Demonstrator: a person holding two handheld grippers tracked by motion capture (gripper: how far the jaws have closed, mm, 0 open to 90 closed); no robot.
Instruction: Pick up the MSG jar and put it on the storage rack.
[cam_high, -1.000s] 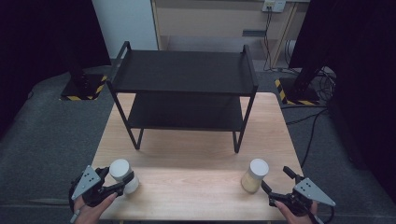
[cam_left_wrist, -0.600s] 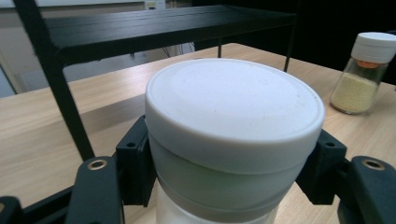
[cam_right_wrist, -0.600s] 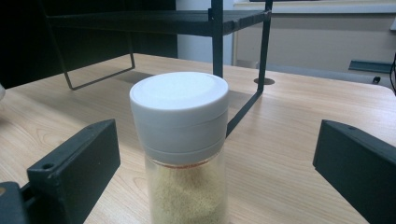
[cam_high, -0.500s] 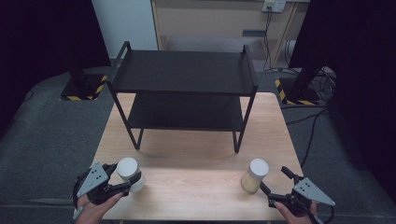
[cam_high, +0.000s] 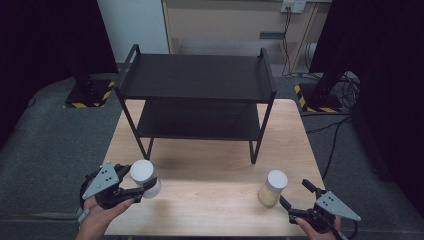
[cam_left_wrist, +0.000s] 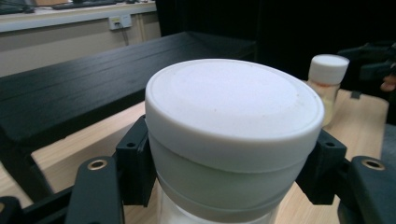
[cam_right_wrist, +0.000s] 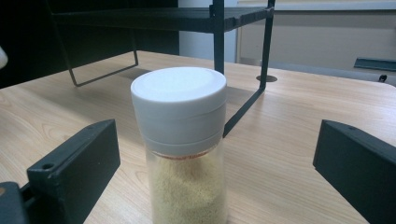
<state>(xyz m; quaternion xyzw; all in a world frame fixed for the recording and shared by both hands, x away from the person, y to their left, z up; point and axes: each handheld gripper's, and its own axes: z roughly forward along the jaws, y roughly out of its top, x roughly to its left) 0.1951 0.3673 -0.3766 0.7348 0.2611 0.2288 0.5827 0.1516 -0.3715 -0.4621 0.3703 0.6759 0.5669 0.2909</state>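
Even overhead light; dark surround; close-ups soft.

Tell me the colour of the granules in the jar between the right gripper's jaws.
Pale yellow granules, clearest in the right gripper view.

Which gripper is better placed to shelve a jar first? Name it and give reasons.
Left. The left gripper already clamps the white-lidded jar, probably ready to carry to the black shelf. The right gripper stands open around the yellow-grain jar, not gripping.

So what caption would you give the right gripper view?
Open jaws flank a white-capped jar of yellow grains on a wooden table.
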